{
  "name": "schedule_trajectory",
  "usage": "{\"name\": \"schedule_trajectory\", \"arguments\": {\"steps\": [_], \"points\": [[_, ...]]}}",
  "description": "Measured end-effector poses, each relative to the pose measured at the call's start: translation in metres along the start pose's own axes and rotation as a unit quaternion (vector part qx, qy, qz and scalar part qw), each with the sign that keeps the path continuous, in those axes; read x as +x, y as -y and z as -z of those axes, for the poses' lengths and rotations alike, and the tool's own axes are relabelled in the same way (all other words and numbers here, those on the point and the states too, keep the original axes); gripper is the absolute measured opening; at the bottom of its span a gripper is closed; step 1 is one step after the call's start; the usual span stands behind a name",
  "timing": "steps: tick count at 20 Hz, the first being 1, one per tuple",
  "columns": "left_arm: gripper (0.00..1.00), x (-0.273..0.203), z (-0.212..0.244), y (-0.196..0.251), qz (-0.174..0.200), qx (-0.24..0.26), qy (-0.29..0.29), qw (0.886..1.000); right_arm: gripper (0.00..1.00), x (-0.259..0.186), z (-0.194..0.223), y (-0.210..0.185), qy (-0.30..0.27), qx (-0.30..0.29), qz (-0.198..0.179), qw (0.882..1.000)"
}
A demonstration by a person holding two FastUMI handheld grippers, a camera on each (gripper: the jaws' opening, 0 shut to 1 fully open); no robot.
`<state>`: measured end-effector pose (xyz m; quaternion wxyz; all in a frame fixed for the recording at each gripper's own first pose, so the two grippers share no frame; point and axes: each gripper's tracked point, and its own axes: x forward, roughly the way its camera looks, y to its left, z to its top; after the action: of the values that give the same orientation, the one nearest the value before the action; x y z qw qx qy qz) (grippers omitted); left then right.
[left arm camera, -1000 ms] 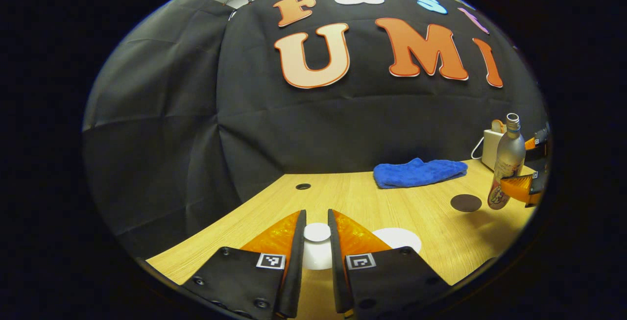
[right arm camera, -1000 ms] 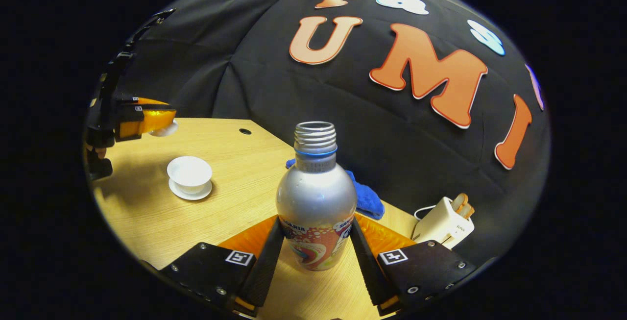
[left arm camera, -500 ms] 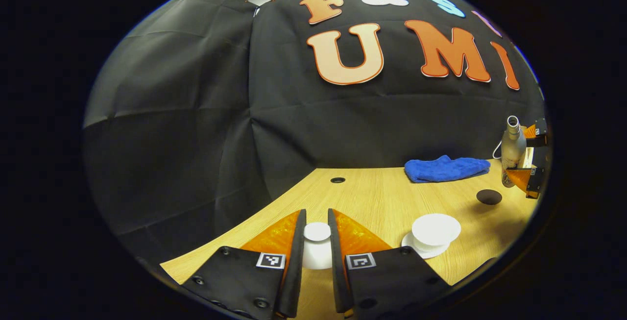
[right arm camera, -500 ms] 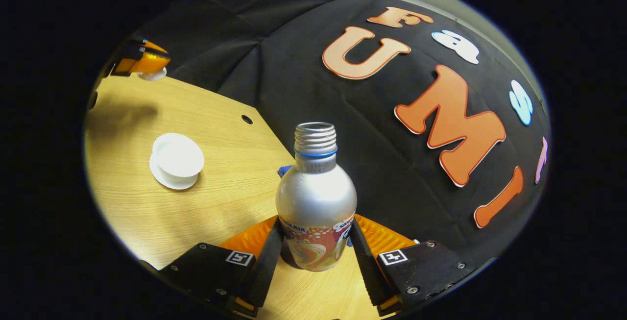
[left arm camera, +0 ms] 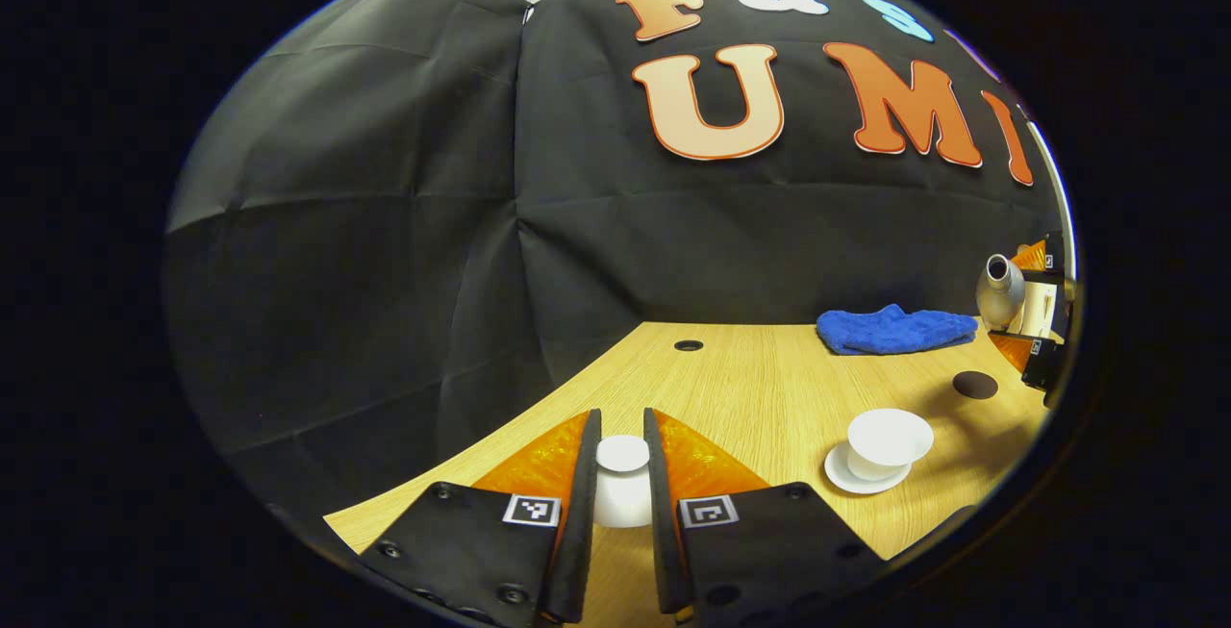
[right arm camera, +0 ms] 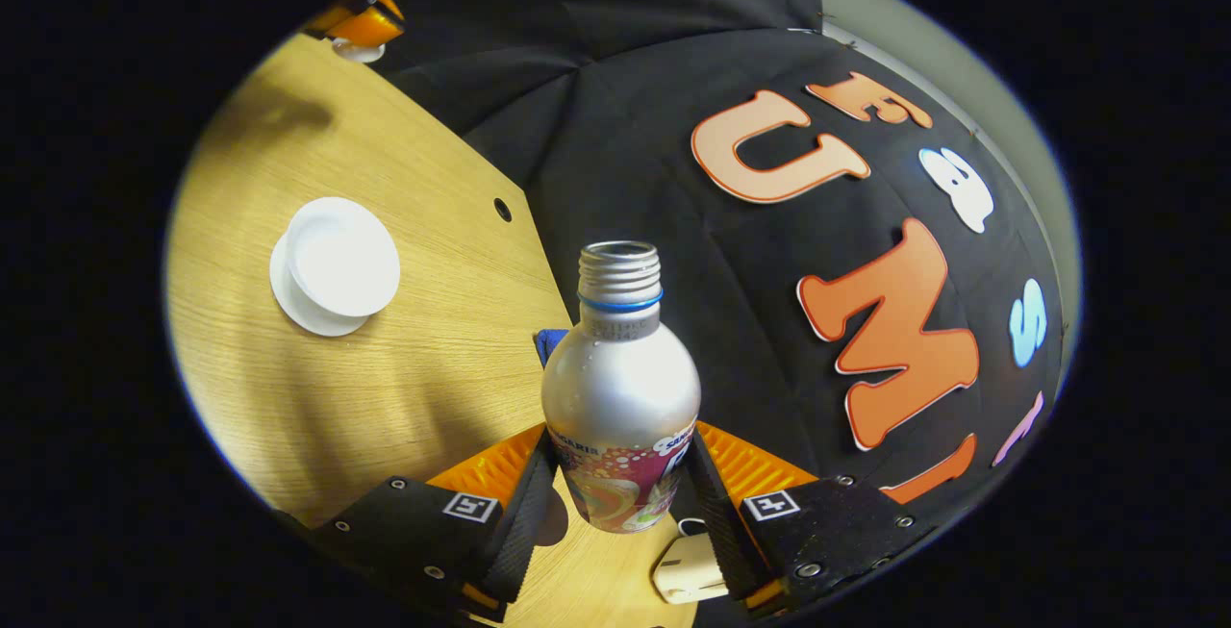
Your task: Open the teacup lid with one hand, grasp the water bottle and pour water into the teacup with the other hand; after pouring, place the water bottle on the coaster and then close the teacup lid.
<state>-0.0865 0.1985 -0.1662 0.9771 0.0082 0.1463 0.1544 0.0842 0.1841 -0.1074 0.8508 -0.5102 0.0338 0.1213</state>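
the left gripper [left arm camera: 622, 474] has its jaws closed narrow on the small white ceramic teacup lid [left arm camera: 622, 489], pinching it by the knob and holding it off to the side above the pale wooden table [left arm camera: 750, 397]. a second ago the lid hung closer to the white ceramic teacup on its saucer [right arm camera: 337, 263]; now the cup stands open and well apart from it, to the lid's right. the right gripper [right arm camera: 620, 484] grips the silver metal water bottle with the colourful label [right arm camera: 620, 388], both fingers pressed on its lower body. over the last second the bottle has tipped markedly: the table now slants steeply behind it in the right gripper view, and in the left gripper view its uncapped mouth faces the cup side. i judge the pour is just starting, though the mouth is not yet over the cup and no water shows. the round dark coaster [left arm camera: 974, 385] sits near the crumpled blue cloth [left arm camera: 894, 330], waiting for the bottle afterwards.
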Motion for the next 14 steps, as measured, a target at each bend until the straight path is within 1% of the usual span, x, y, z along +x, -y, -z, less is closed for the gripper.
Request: {"name": "schedule_trajectory", "arguments": {"steps": [1, 3, 5, 6, 11, 12, 13, 14], "points": [[0.31, 0.000, 0.001, -0.001, -0.002, 0.000, 0.000, 1.000, 0.78, 0.004, -0.003, -0.002, 0.003, -0.011, -0.001, 1.000], [0.31, 0.000, 0.000, -0.003, -0.005, -0.001, 0.001, 1.000, 0.78, 0.004, -0.006, -0.010, 0.005, -0.024, -0.001, 1.000], [0.31, 0.000, 0.003, -0.010, -0.006, -0.004, -0.001, 1.000, 0.78, 0.011, -0.009, -0.022, 0.007, -0.032, -0.017, 0.999], [0.31, -0.002, 0.005, -0.011, -0.007, -0.005, -0.001, 1.000, 0.78, 0.014, -0.011, -0.025, 0.009, -0.042, -0.019, 0.999], [0.31, -0.003, 0.008, -0.016, -0.007, -0.006, -0.004, 1.000, 0.78, 0.020, -0.014, -0.025, 0.021, -0.110, 0.012, 0.994], [0.28, -0.002, 0.013, -0.017, -0.007, -0.004, -0.010, 1.000, 0.78, 0.022, -0.012, -0.022, 0.022, -0.124, 0.019, 0.992], [0.31, 0.000, 0.015, -0.018, -0.007, -0.002, -0.014, 1.000, 0.78, 0.024, -0.012, -0.020, 0.024, -0.149, 0.021, 0.988], [0.31, 0.000, 0.017, -0.019, -0.007, -0.003, -0.015, 1.000, 0.78, 0.025, -0.014, -0.017, 0.027, -0.161, 0.023, 0.986]]}}
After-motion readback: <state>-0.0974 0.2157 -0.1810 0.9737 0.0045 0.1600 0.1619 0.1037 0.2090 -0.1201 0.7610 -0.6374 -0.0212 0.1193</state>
